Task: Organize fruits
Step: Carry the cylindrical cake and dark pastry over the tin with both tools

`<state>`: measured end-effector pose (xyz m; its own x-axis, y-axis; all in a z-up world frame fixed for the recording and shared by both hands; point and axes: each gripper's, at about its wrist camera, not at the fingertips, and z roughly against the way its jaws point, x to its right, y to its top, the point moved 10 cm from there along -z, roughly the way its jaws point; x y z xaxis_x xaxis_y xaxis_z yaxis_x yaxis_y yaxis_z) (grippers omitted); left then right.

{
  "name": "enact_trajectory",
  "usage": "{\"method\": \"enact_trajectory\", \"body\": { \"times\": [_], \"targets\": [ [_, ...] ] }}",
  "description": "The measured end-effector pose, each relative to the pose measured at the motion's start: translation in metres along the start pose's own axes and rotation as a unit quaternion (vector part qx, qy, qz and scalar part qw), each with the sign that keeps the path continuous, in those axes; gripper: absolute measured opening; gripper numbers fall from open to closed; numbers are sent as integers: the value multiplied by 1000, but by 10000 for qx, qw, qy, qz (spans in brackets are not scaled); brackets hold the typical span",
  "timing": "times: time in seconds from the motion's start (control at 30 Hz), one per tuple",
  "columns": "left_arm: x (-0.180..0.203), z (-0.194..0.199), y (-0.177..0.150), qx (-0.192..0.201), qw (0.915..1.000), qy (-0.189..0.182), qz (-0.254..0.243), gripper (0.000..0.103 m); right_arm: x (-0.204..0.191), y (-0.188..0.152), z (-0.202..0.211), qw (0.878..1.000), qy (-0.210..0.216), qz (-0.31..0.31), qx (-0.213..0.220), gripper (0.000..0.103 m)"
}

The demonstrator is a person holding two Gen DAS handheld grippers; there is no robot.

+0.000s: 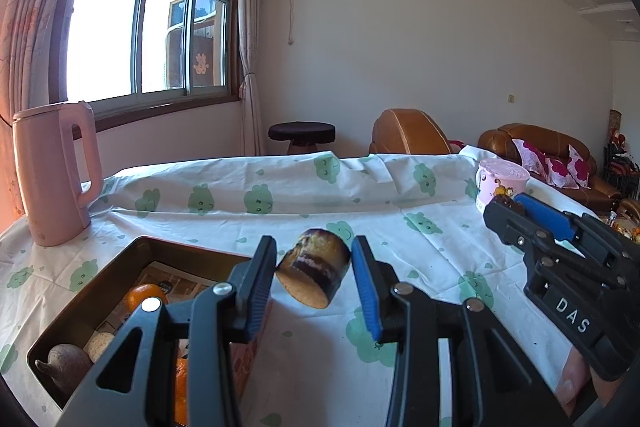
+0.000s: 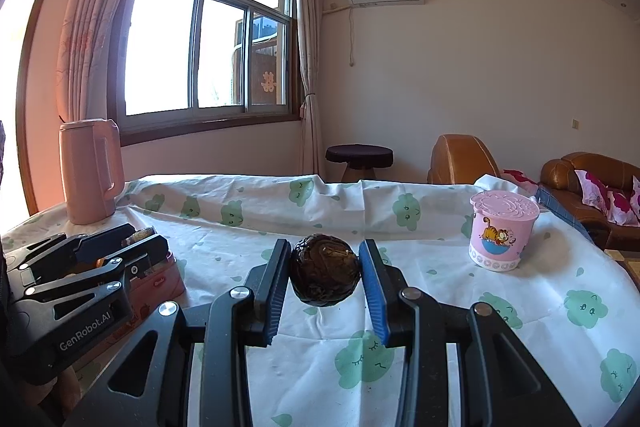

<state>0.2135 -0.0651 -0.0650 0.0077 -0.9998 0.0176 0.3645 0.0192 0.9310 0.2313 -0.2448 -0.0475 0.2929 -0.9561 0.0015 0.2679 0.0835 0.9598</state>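
Note:
My left gripper (image 1: 313, 267) is shut on a short tan cylinder (image 1: 314, 271) with a dark band and dark top, held tilted above the tablecloth just right of a dark tin box (image 1: 136, 251). The box holds an orange (image 1: 144, 297), a brown fruit (image 1: 66, 367) and a pale round piece (image 1: 100, 345). My right gripper (image 2: 325, 277) is shut on a dark brown, wrinkled round fruit (image 2: 323, 271), lifted over the cloth. Each gripper shows in the other's view: the right gripper (image 1: 510, 207) at the right edge, the left gripper (image 2: 140, 239) at the left by the box (image 2: 160, 281).
A pink kettle (image 1: 54, 171) stands at the table's far left corner. A pink lidded cup (image 2: 500, 231) with a cartoon cat stands at the far right. A white cloth (image 2: 304, 219) with green prints covers the table. Beyond it are a stool (image 2: 359, 157) and brown sofas (image 2: 580, 179).

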Motion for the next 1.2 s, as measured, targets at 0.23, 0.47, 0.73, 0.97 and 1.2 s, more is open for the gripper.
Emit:
{"method": "enact_trajectory", "body": {
  "times": [0.23,0.47,0.73,0.97,1.2],
  "targets": [
    [-10,12,-6,-75,10000,-5,50,41,-12,-2,10,9999,104,47,17,38],
    [-29,25,-12,-153,9997,21,164,41,-36,-5,12,9992,369,97,-66,38],
    [-55,45,-8,-67,9995,204,221,41,-75,1,11,9970,735,208,-89,38],
    [-82,57,-8,-68,9986,425,304,41,-106,11,10,9945,1017,254,-76,38],
    [-116,63,-15,-147,9966,657,473,41,-138,17,7,9911,1256,433,-72,38]
  ]
}}
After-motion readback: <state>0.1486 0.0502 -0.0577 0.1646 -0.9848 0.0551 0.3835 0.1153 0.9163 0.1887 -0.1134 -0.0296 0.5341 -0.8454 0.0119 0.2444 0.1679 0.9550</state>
